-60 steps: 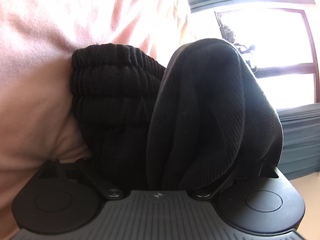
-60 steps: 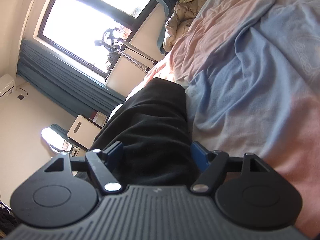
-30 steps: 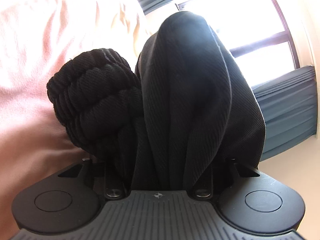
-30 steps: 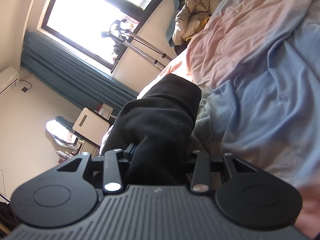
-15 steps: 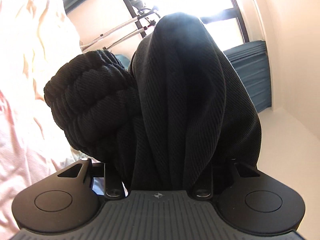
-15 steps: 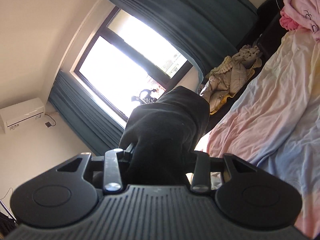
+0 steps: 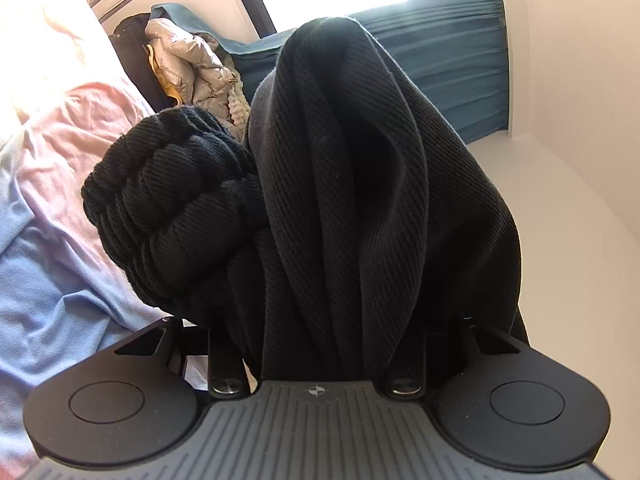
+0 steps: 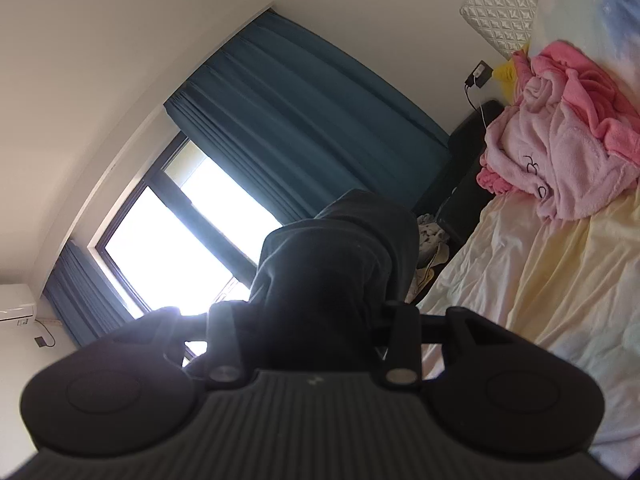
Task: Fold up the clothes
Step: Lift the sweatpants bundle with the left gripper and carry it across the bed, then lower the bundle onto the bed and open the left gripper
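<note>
So right now you've got the black garment (image 7: 360, 208) pinched in both grippers, up in the air off the bed (image 8: 532, 280). The left gripper (image 7: 316, 344) has its jaws clamped on a thick bunch of the ribbed fabric, with the elastic cuff or waistband (image 7: 172, 200) balled up and spilling out to one side. The right gripper (image 8: 314, 332) is jaws-closed on another wad of the same dark cloth (image 8: 336, 264), pointing out toward the window (image 8: 168, 248).

Stuff I'd watch, just my read:

- You're holding fat bunches, not clean edges. Lay it down like this and it'll likely land crumpled rather than flat, so the fold comes out lopsided.
- That loose ribbed bit by the left jaws could flop under the rest and get trapped in the crease.
- You can't see the hanging part from either camera, so it might drag across the sheet or snag the pink fleece pile (image 8: 560, 152) near the headboard.
- A thick wad can creep out of the jaws if you swing fast.
</note>
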`<state>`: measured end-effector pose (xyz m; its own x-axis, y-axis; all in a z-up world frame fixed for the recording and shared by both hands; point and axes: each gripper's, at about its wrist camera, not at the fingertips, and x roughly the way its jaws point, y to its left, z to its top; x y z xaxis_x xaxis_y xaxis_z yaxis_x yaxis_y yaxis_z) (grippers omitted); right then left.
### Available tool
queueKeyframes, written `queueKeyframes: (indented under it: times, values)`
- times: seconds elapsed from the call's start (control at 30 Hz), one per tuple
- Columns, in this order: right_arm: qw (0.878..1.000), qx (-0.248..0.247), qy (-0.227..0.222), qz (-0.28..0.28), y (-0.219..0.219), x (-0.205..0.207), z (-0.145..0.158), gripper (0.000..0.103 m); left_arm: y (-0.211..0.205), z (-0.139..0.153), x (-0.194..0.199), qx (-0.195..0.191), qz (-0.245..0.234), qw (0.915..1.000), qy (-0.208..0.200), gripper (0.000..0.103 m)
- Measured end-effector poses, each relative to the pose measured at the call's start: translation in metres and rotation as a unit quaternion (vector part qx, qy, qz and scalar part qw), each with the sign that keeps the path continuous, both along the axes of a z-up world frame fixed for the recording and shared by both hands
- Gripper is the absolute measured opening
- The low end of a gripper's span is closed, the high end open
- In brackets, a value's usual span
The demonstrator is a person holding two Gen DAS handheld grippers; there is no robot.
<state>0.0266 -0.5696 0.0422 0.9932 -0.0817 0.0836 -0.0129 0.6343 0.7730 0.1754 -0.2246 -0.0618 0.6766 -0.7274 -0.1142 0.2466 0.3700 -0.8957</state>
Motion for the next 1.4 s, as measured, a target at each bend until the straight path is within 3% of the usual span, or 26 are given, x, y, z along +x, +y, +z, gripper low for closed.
queueKeyframes:
  times: [0.13, 0.23, 0.33, 0.43, 0.53, 0.67, 0.77, 0.8, 0.87, 0.97, 1.03, 1.1, 1.23, 1.4]
  values:
    - [0.998, 0.024, 0.031, -0.04, -0.026, 0.015, -0.049, 0.042, -0.032, -0.008, 0.051, 0.035, -0.016, 0.9991, 0.016, 0.047]
    - [0.992, 0.054, 0.07, -0.087, -0.032, 0.026, -0.094, 0.042, -0.045, -0.042, 0.073, 0.067, -0.022, 0.9965, 0.045, 0.047]
    - [0.979, 0.098, 0.144, -0.101, -0.036, 0.046, -0.139, 0.042, -0.045, -0.078, 0.076, 0.082, -0.011, 0.9917, 0.099, 0.047]
    - [0.96, 0.146, 0.209, -0.113, -0.03, 0.056, -0.187, 0.049, -0.041, -0.105, 0.063, 0.065, -0.011, 0.9918, 0.11, 0.054]
    - [0.958, 0.144, 0.217, -0.12, -0.026, 0.057, -0.201, 0.051, -0.034, -0.113, 0.061, 0.058, -0.02, 0.9923, 0.108, 0.057]
    - [0.956, 0.15, 0.222, -0.119, -0.027, 0.056, -0.197, 0.055, -0.025, -0.108, 0.065, 0.079, -0.042, 0.9884, 0.123, 0.069]
    - [0.954, 0.153, 0.229, -0.121, -0.025, 0.053, -0.189, 0.063, -0.02, -0.093, 0.06, 0.149, -0.066, 0.9805, 0.111, 0.076]
    - [0.953, 0.142, 0.235, -0.126, -0.022, 0.05, -0.183, 0.063, -0.018, -0.087, 0.057, 0.166, -0.071, 0.9779, 0.106, 0.087]
    - [0.952, 0.111, 0.245, -0.143, -0.013, 0.043, -0.168, 0.066, -0.006, -0.072, 0.043, 0.205, -0.067, 0.9734, 0.079, 0.095]
    - [0.952, 0.057, 0.249, -0.17, 0.004, 0.032, -0.144, 0.072, 0.011, -0.056, 0.031, 0.25, -0.071, 0.9638, 0.058, 0.095]
    - [0.955, 0.016, 0.238, -0.179, 0.02, 0.025, -0.127, 0.072, 0.021, -0.022, -0.042, 0.291, -0.056, 0.9551, 0.016, 0.098]
    - [0.958, -0.025, 0.222, -0.18, 0.038, 0.018, -0.109, 0.073, 0.041, -0.004, -0.049, 0.315, -0.045, 0.9479, -0.008, 0.101]
    - [0.966, -0.095, 0.189, -0.145, 0.079, 0.007, -0.077, 0.073, 0.062, 0.043, -0.013, 0.361, -0.025, 0.9307, -0.052, 0.102]
    - [0.972, -0.176, 0.152, -0.027, 0.138, -0.002, -0.045, 0.073, 0.118, 0.091, -0.067, 0.389, 0.013, 0.914, -0.114, 0.103]
